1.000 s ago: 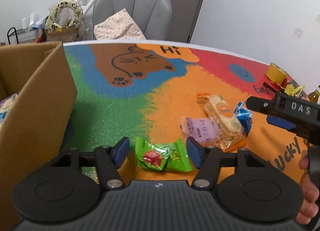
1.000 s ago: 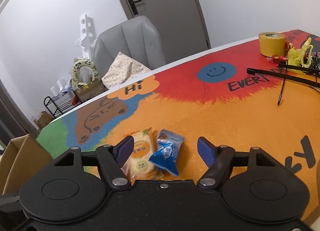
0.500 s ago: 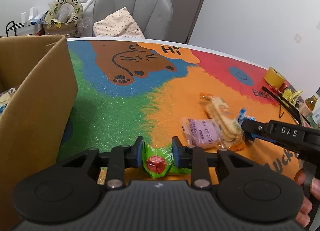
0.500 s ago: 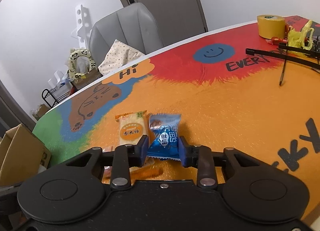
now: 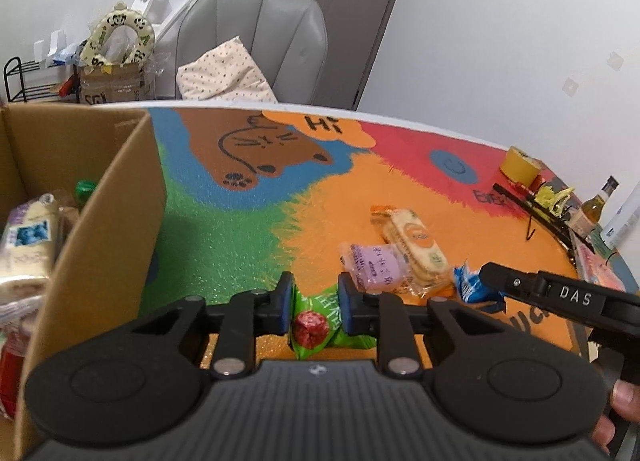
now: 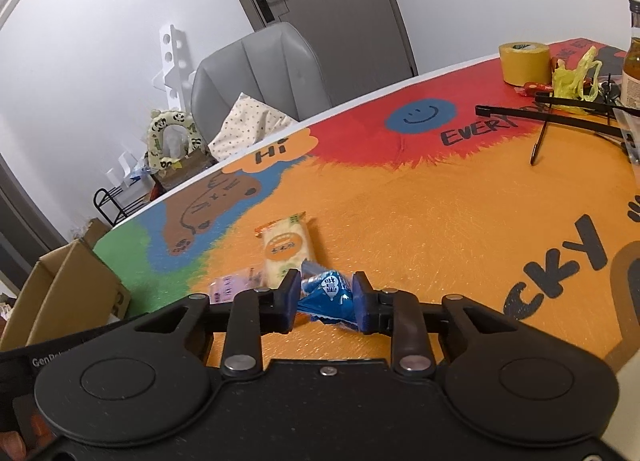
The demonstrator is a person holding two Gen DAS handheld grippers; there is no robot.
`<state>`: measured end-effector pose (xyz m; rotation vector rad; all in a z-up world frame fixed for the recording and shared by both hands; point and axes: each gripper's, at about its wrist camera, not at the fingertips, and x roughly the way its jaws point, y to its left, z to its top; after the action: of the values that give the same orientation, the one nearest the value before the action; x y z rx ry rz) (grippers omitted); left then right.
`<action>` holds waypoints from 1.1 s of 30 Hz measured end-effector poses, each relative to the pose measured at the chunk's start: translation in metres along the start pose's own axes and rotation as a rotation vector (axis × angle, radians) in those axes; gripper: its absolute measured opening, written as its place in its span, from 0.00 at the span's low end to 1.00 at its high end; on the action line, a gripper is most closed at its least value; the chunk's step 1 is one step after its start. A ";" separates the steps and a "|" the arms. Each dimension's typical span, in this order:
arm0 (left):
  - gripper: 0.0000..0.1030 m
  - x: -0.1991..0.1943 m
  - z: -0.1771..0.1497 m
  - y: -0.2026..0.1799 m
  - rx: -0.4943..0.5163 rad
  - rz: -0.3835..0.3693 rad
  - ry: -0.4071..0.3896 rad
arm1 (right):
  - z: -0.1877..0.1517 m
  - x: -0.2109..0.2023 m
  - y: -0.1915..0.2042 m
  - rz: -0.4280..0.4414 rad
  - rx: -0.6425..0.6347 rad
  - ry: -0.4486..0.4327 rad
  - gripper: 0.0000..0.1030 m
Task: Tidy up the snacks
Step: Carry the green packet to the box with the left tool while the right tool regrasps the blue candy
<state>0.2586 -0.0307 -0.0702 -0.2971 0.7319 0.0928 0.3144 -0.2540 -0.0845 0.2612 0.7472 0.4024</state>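
My left gripper is shut on a green snack packet with a red mark, held just above the table beside the cardboard box. The box holds several snack packs. My right gripper is shut on a blue snack packet; it also shows in the left wrist view. On the orange part of the table lie a purple packet and an orange-and-white cracker pack, also seen in the right wrist view.
The colourful table mat carries a yellow tape roll, a yellow bag, black rods and a bottle at the far right. A grey chair stands behind the table.
Both grippers closed from open onto their packets, the left on the green one and the right on the blue one, and lifted them slightly. The left moved nearer the box.
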 end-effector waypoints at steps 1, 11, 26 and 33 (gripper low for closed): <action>0.21 -0.003 0.000 0.000 0.003 -0.001 -0.005 | -0.001 -0.002 0.002 0.002 -0.002 -0.003 0.24; 0.21 -0.034 0.003 0.006 0.010 -0.010 -0.054 | -0.009 -0.024 0.017 0.013 -0.016 -0.023 0.23; 0.21 -0.087 0.013 0.028 0.021 0.004 -0.141 | -0.003 -0.047 0.067 0.084 -0.078 -0.078 0.21; 0.21 -0.103 0.018 0.045 0.016 0.022 -0.163 | -0.002 -0.045 0.091 0.114 -0.102 -0.075 0.00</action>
<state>0.1851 0.0195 0.0009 -0.2627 0.5739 0.1307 0.2595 -0.1930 -0.0250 0.2222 0.6375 0.5348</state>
